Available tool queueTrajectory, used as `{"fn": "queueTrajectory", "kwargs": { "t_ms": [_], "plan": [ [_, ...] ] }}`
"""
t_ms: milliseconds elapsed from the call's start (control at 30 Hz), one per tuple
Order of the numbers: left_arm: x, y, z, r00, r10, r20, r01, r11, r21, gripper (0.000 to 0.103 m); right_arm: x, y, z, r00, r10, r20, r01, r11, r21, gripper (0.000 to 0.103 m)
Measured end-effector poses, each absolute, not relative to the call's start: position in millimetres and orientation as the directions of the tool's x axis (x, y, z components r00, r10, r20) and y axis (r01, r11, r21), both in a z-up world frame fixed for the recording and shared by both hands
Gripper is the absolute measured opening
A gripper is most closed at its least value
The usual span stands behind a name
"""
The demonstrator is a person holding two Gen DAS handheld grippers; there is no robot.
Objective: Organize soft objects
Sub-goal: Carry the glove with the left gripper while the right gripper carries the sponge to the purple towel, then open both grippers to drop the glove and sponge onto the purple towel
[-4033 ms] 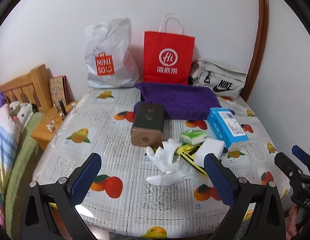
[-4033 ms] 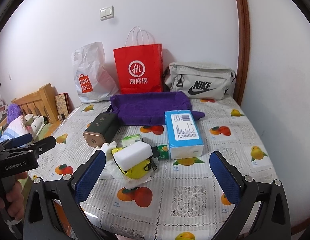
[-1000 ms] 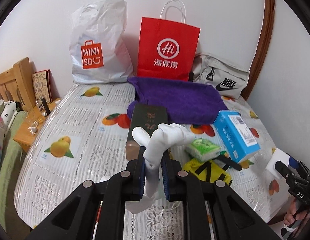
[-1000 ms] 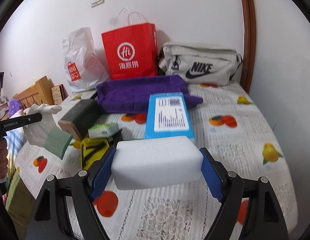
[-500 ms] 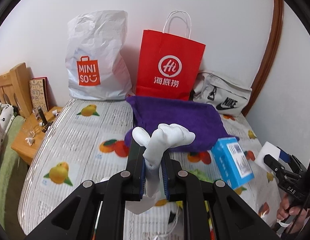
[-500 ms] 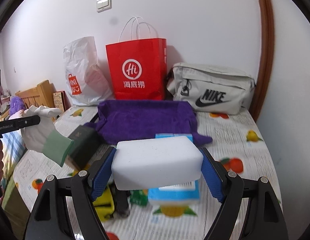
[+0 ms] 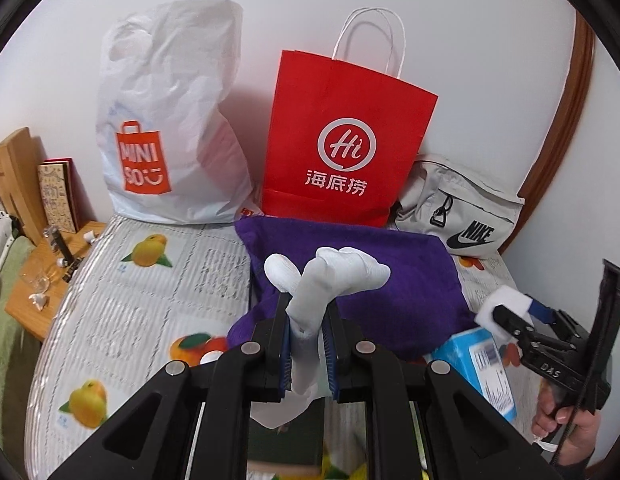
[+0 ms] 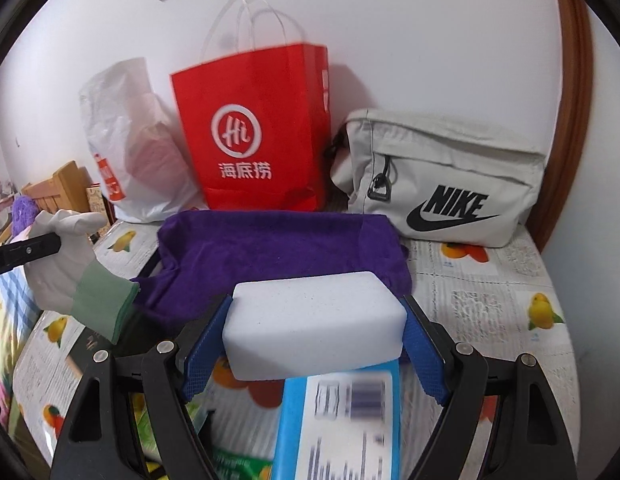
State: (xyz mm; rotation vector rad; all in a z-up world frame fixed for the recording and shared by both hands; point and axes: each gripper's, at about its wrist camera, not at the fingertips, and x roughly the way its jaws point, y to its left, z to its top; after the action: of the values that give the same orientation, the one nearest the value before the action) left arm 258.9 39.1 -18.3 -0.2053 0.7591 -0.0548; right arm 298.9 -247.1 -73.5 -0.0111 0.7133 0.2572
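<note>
My left gripper (image 7: 306, 340) is shut on a white glove (image 7: 330, 276) whose fingers stick up above the pads, in the air over the near edge of a purple towel (image 7: 406, 284). From the right wrist view the glove (image 8: 66, 256) shows a green cuff and hangs at the left. My right gripper (image 8: 314, 336) is shut on a white sponge block (image 8: 314, 328), held just in front of the purple towel (image 8: 278, 244). In the left wrist view the sponge (image 7: 506, 304) and right gripper appear at the right edge, held by a hand (image 7: 566, 416).
Against the wall stand a white MINISO bag (image 7: 166, 120), a red paper bag (image 7: 342, 144) and a grey Nike bag (image 8: 442, 180). A blue tissue box (image 8: 342, 424) lies below the sponge. A dark box (image 8: 90, 344) sits under the glove. A wooden bedside table (image 7: 42, 280) is left.
Both grippers have moved forward toward the purple towel and the bags, each keeping its hold. The tissue box and the other table items have slid lower in both views.
</note>
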Motion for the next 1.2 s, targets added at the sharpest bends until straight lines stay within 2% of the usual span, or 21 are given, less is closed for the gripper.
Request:
{"fn": "queueTrajectory", "kwargs": {
  "t_ms": [400,1067,1200],
  "plan": [
    [342,19,-40,0.677,-0.172,-0.716,0.014,0.975,-0.221,0.014,366,-235,-112,0.637,0.219,-0.739,-0.249,0.966,0.072,0.082],
    [426,13,-101,0.592,-0.147,-0.793,-0.019,0.981,-0.195,0.014,416,-223,-146,0.494,0.233,-0.838,-0.259,0.959,0.115,0.082],
    [431,13,-106,0.583,-0.142,-0.800,-0.020,0.982,-0.189,0.020,418,-219,-150,0.489,0.223,-0.843,-0.272,0.957,0.096,0.082]
  ]
}}
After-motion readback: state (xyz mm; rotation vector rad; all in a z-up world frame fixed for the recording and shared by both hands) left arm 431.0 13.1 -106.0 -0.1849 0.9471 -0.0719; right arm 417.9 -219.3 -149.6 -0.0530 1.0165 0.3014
